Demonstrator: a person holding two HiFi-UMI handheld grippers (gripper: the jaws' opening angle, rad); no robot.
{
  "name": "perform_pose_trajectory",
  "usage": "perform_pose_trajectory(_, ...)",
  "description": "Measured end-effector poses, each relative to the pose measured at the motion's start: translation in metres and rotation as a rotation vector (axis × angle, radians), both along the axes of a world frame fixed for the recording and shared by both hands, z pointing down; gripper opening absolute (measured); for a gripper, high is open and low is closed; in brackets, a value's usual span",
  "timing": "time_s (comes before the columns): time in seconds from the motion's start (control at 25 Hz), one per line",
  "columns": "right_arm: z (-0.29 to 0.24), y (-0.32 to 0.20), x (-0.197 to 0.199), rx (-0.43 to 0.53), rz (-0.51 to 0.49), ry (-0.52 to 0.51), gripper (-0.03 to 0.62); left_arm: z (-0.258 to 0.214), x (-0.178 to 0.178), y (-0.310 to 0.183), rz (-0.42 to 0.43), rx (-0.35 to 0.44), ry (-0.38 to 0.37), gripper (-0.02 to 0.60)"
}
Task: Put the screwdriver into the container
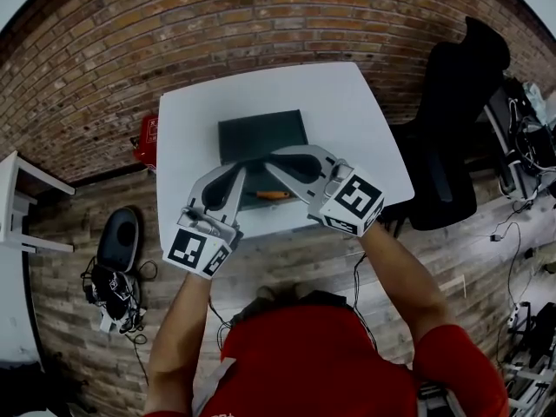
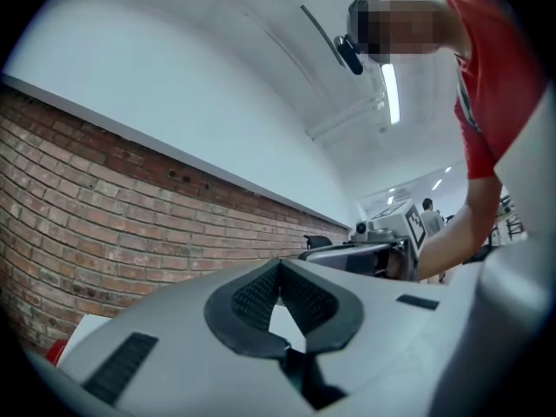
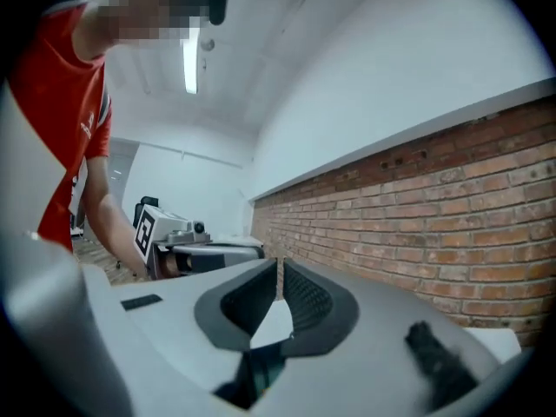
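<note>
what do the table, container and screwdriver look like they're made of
Table: white, smooth, matte top with even colour and no grain, likely laminate or painted board.
Container: dark, flat-sided and matte, probably plastic or coated metal; too small to tell which.
Screwdriver: the bright orange handle looks like plastic; the shaft is too small to judge.

A red brick wall (image 1: 174, 42) runs along the far side above a wood-plank floor (image 1: 278, 254). A white desk (image 1: 347, 120) stands near it, a black office chair (image 1: 456, 120) at its right. A strip light (image 2: 389, 94) glows on the white ceiling (image 2: 174, 85).
</note>
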State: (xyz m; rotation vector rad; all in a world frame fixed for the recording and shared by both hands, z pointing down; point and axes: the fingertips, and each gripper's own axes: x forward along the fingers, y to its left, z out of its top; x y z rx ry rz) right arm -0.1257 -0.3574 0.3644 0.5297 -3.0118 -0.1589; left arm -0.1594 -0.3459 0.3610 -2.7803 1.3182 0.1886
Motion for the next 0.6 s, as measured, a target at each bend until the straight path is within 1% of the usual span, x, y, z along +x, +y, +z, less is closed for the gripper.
perform_pose_trajectory(0.12,-0.024,0.017,0.007,0.023,-0.007,-0.070,0.043,-0.018,0.007,0.016,0.022,0.030,0.004,0.011)
perform_pose_trajectory(0.32,-0.044,0.041,0.020,0.059,0.009,-0.131,0.041,-0.039,0.012,0.037,0.037,0.061,0.031,0.011)
perform_pose_trajectory(0.44,-0.047,0.047,0.026,0.060,0.034,-0.155,0.037,-0.045,0.011,0.045,0.037,0.072,0.043,0.011)
perform_pose_trajectory(0.6,-0.044,0.051,0.033,0.055,0.055,-0.158,0.032,-0.045,0.013,0.052,0.036,0.074,0.049,0.011)
